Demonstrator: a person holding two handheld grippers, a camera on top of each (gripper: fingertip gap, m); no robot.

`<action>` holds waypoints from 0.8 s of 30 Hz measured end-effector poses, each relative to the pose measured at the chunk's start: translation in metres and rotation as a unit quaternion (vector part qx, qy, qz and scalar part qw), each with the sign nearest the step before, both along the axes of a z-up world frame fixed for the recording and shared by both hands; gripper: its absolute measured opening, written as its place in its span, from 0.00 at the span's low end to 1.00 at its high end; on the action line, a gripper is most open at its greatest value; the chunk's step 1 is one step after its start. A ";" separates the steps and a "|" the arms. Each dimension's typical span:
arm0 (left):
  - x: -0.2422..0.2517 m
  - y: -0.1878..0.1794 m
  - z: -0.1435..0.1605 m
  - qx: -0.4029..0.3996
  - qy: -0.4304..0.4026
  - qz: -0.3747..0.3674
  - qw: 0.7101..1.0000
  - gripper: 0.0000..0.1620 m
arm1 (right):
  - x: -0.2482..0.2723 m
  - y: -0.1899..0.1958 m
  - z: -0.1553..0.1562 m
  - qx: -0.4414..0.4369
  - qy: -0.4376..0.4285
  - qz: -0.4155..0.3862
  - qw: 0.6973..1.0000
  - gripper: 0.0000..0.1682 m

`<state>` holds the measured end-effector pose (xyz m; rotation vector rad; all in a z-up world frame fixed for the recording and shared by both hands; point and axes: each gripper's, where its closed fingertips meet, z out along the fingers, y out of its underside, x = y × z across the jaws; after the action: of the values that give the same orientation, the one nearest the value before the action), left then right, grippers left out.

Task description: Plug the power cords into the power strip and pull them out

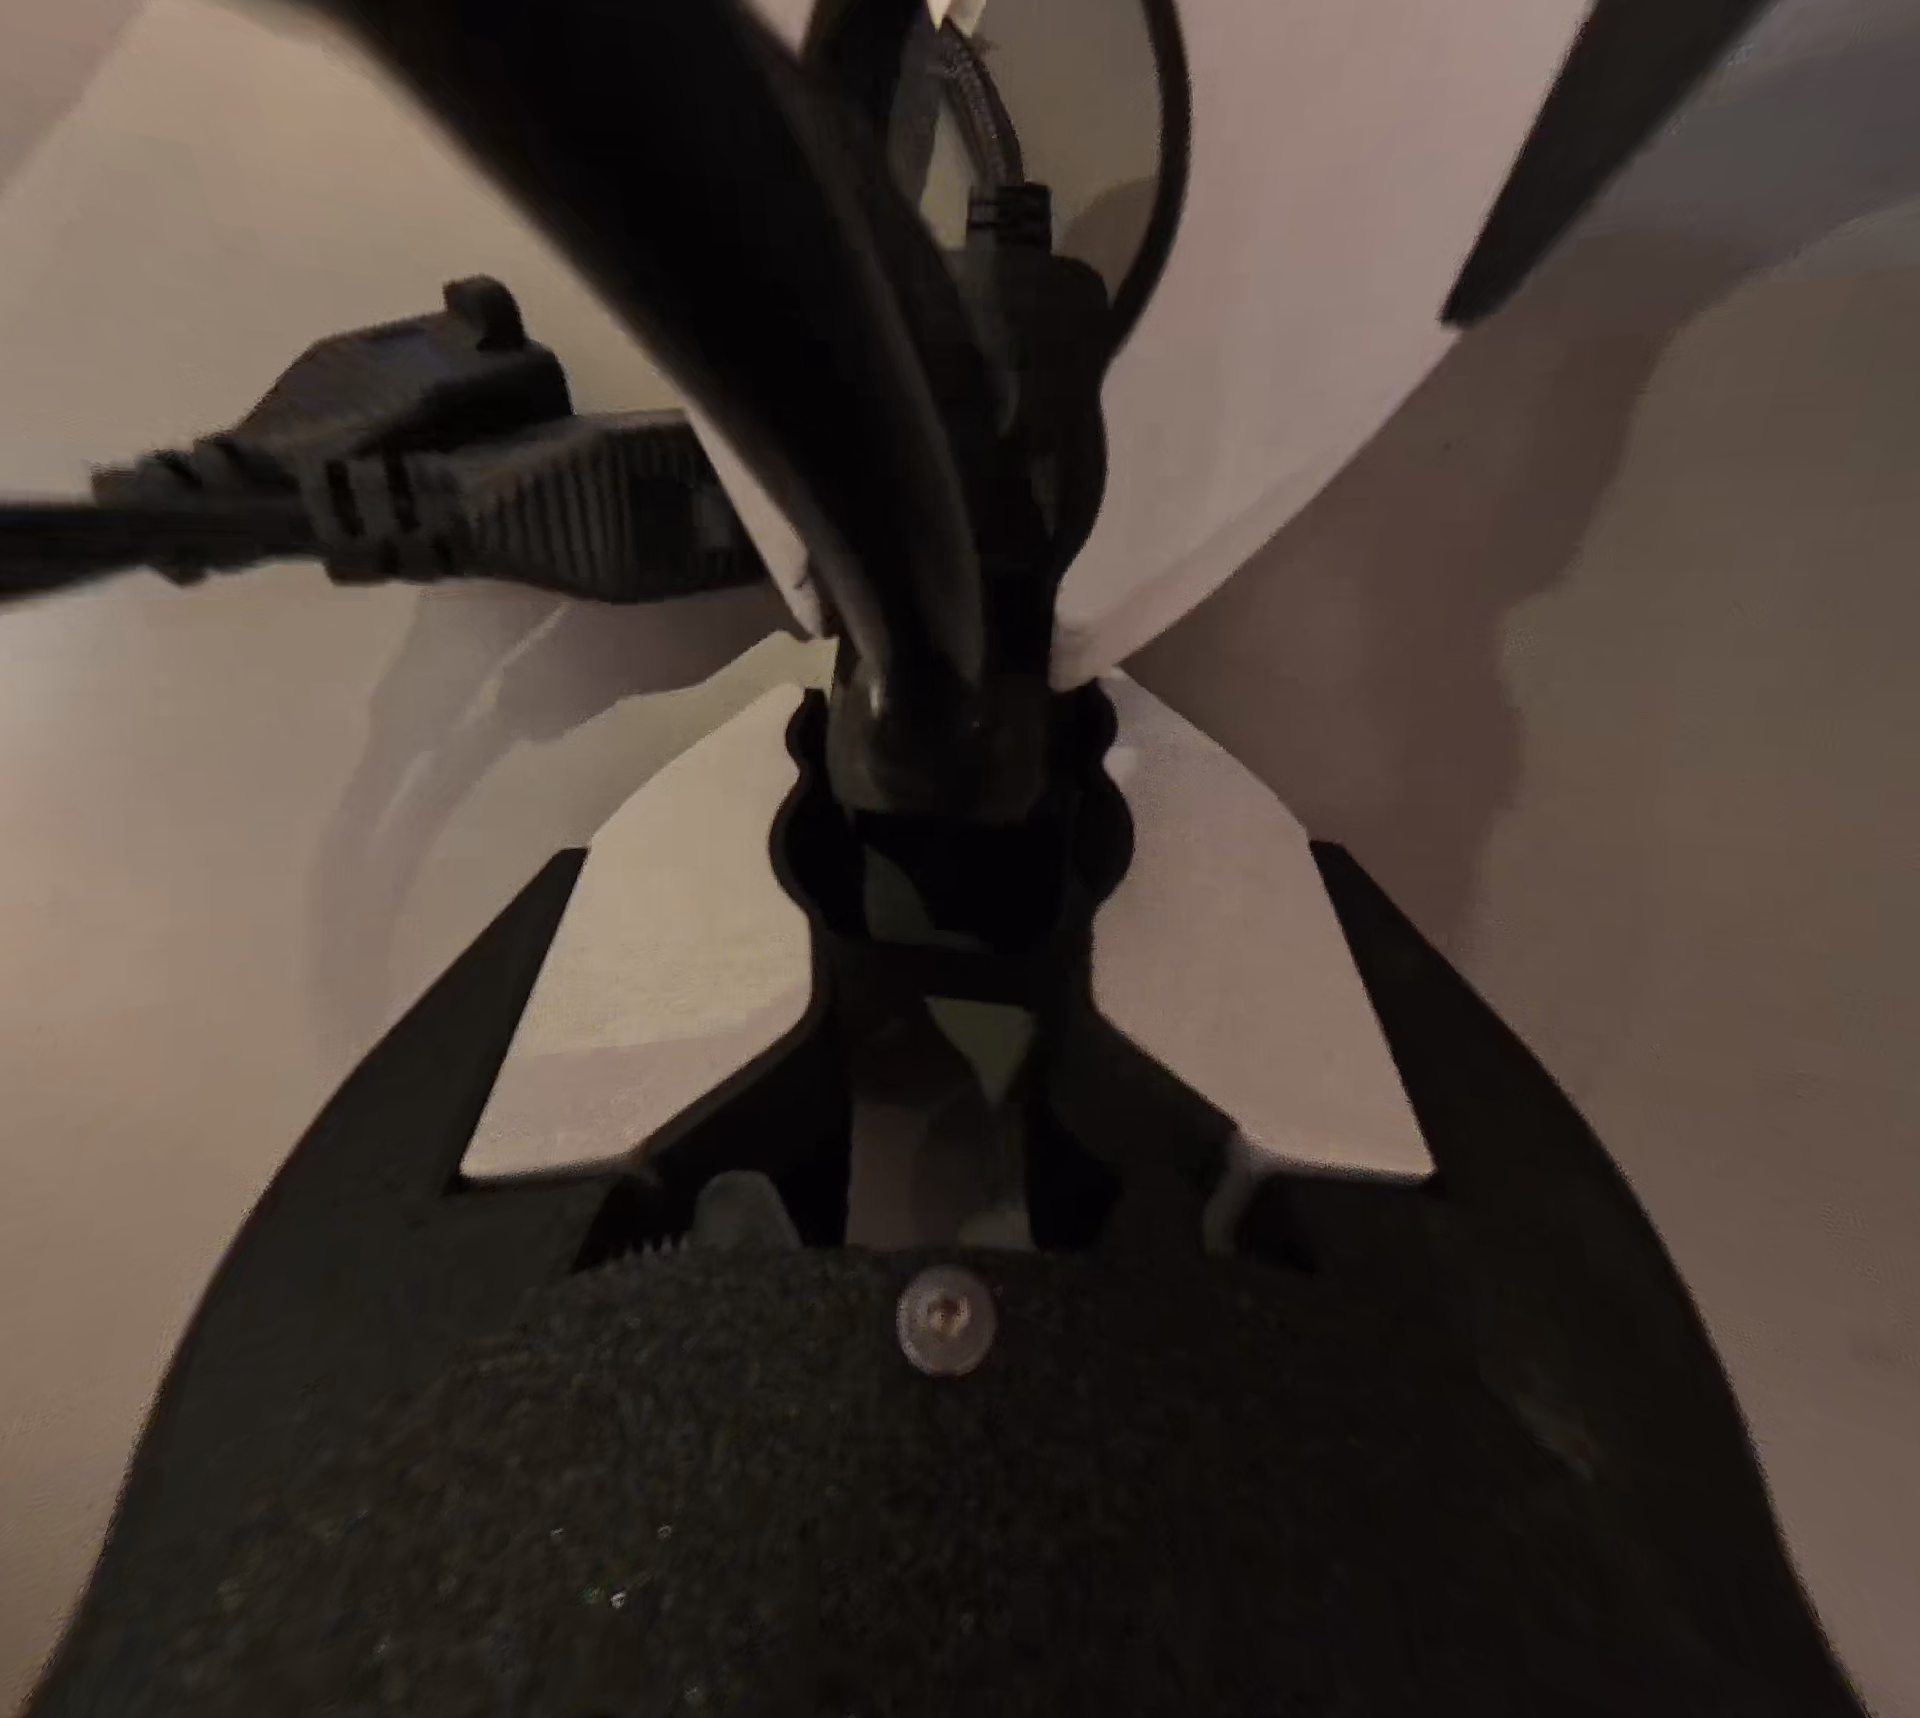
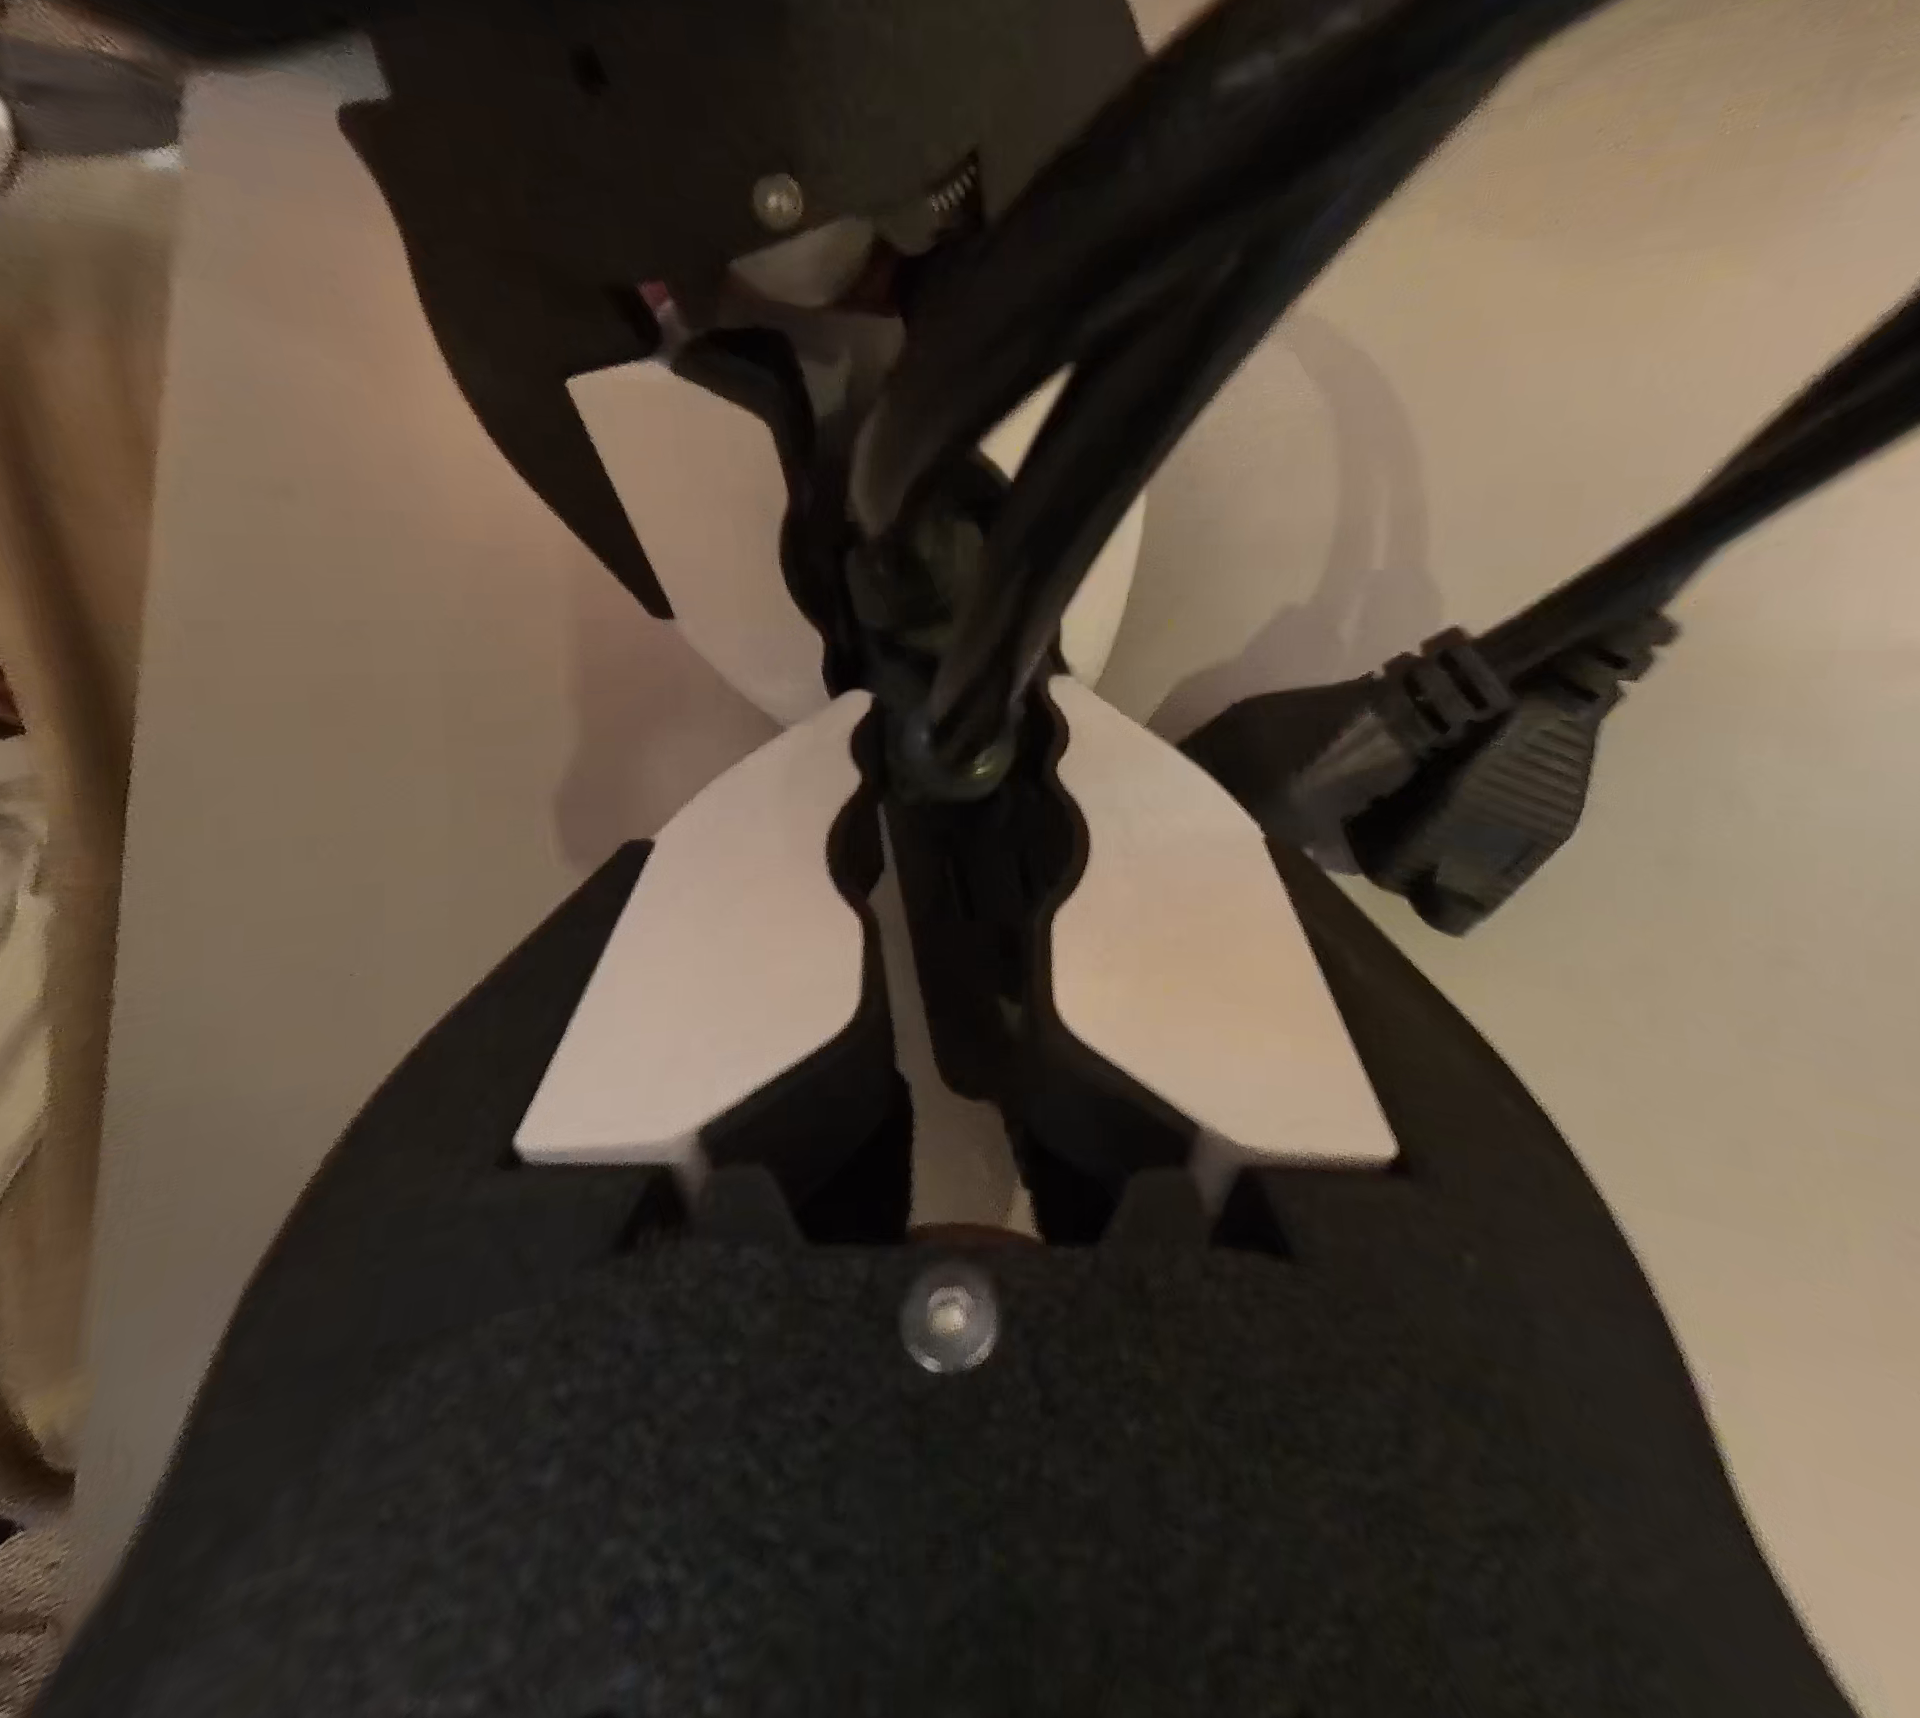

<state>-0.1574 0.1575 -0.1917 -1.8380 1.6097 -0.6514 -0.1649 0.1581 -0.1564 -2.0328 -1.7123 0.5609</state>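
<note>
Left wrist view: the left gripper (image 1: 940, 733) has its jaws pinched tight on a bundle of black power cords (image 1: 914, 546), the strands squeezed between the fingertips and fanning up and away over the pale table (image 1: 208, 837). Off to the left, a pair of black plugs (image 1: 499, 473) lies on the surface — one ribbed body in front, another just behind it, their cables running out of the left edge. Up top, a braided grey cable (image 1: 987, 110) peeks through the tangle (motion blur smears everything up there). At the upper right edge, a dark tapered shape, too blurred to name.

Right wrist view: the right gripper (image 2: 951, 754) is clamped too, jaws closed on the same looped cords (image 2: 1091, 442), which arc up toward the top right corner. Facing it from above, fingertips nearly meeting its own — the other gripper (image 2: 842, 619), holding the bundle at the same spot. To the right, one ribbed black plug (image 2: 1475, 795) rests on the table (image 2: 364, 525), well clear of both grips. The power strip itself shows in neither view.
</note>
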 end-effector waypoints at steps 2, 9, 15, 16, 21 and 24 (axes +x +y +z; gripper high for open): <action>-0.001 -0.002 0.001 0.007 -0.004 -0.009 1.000 0.29 | -0.003 -0.003 0.001 0.032 -0.021 0.005 0.999 0.15; -0.001 -0.001 0.001 0.002 -0.003 -0.010 1.000 0.29 | -0.002 -0.002 0.001 0.034 -0.013 -0.001 0.999 0.15; 0.000 0.000 0.000 0.003 -0.003 -0.006 1.000 0.29 | -0.001 -0.001 0.002 0.033 -0.014 -0.002 0.999 0.15; 0.001 -0.001 0.001 0.004 -0.005 -0.010 1.000 0.29 | 0.004 -0.005 0.002 0.035 -0.020 0.009 0.999 0.15; 0.002 -0.001 0.000 0.001 -0.001 -0.007 1.000 0.29 | 0.002 -0.002 0.001 0.033 -0.017 0.006 0.999 0.15; 0.007 -0.003 0.001 0.014 -0.007 -0.018 1.000 0.29 | 0.016 -0.008 0.003 0.008 0.007 0.008 1.000 0.15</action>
<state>-0.1506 0.1540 -0.1907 -1.7853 1.6383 -0.6527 -0.1493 0.1503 -0.1534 -2.0019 -1.7207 0.5626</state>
